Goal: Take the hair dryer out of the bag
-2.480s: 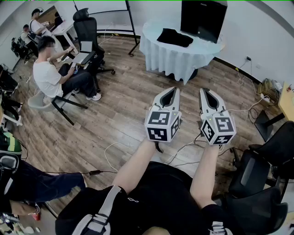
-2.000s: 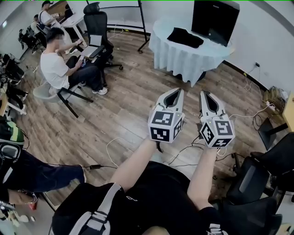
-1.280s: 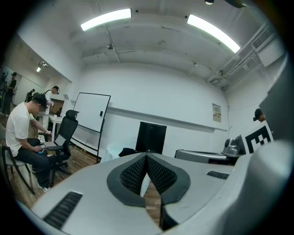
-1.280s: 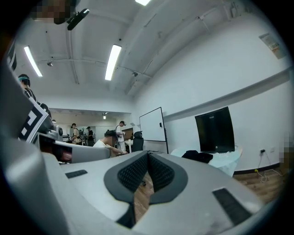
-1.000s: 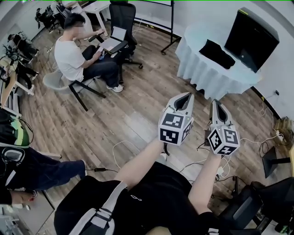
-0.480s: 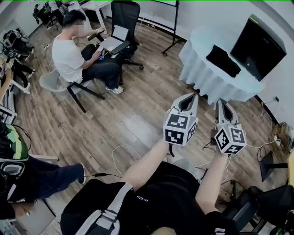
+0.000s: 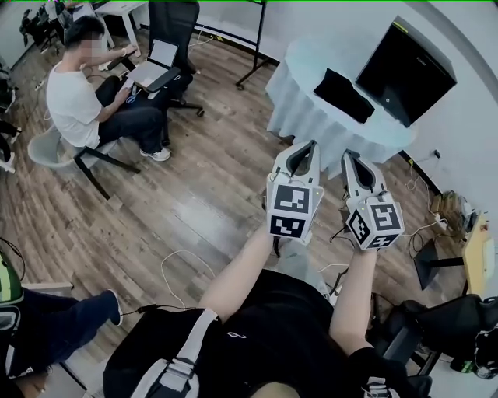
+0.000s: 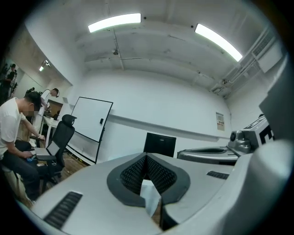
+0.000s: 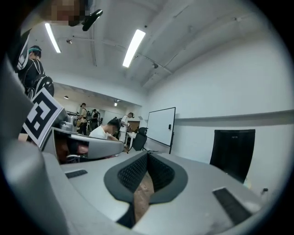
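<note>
Head view only: we see bag (image 7: 343, 95) on table (image 7: 289, 85) | gripper views: left gripper (image 7: 310, 144), right gripper (image 7: 348, 155) fingers pressed together, empty | versus earlier: table nearer.

An office; whiteboard (image 8: 89, 123), swivel chair (image 7: 173, 17), person (image 7: 71, 109) at a laptop (image 7: 158, 61), monitor (image 7: 405, 71) on a draped table (image 7: 307, 109).

Smooth grey plastic shells the left hand-held gripper (image 7: 310, 146) and right hand-held gripper (image 7: 346, 155); beyond them pale cloth drapes the counter (image 7: 299, 109); below, wood-plank floor (image 7: 202, 186).
</note>
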The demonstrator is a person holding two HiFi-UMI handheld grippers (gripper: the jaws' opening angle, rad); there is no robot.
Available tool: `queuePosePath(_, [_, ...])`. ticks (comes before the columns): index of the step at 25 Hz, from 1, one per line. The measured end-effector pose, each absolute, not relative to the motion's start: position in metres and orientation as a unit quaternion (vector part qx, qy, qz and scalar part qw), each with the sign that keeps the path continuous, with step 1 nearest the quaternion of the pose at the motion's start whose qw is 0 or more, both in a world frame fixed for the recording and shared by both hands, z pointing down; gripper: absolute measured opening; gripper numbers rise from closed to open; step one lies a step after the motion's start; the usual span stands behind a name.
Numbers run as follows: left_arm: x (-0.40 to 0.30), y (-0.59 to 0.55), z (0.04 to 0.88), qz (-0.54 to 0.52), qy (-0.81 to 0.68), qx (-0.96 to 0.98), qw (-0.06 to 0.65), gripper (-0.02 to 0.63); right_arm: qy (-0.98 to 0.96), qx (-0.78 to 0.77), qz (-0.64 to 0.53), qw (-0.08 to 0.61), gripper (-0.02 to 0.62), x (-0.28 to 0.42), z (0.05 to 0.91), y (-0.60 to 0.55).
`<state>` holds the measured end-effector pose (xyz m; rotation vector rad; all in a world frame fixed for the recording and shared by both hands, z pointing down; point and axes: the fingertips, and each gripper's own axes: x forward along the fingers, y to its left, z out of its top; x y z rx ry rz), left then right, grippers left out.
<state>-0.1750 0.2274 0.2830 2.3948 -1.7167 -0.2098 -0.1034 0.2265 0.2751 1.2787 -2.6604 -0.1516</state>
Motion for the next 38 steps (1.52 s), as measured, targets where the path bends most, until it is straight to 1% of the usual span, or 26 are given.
queuePosePath(8, [-0.126,0.19,0.294,-0.039,-0.549,0.83,0.089,0.014,-0.882,0.464,-0.028,0.072,0.003,-0.054,0.286,0.183])
queuePosePath(10, [-0.116,0.177,0.304,-0.032,-0.544,0.833,0.095,0.014,-0.883,0.463,-0.021,0.078,0.003,-0.045,0.297,0.171])
queuePosePath(20, [-0.066,0.121,0.391,0.013,-0.534,0.825,0.182,0.014,-0.864,0.483,0.074,0.119,0.003,0.021,0.386,0.125])
queuePosePath(23, [-0.046,0.098,0.405,0.021,-0.527,0.826,0.201,0.014,-0.856,0.493,0.103,0.116,0.003,0.045,0.402,0.099])
queuePosePath(31, [-0.018,0.034,0.422,0.059,-0.532,0.82,0.201,0.014,-0.866,0.475,0.122,0.097,0.003,0.062,0.41,0.038])
queuePosePath(38, [0.028,-0.021,0.395,0.072,-0.516,0.84,0.152,0.014,-0.87,0.479,0.096,0.06,0.003,0.104,0.365,-0.026])
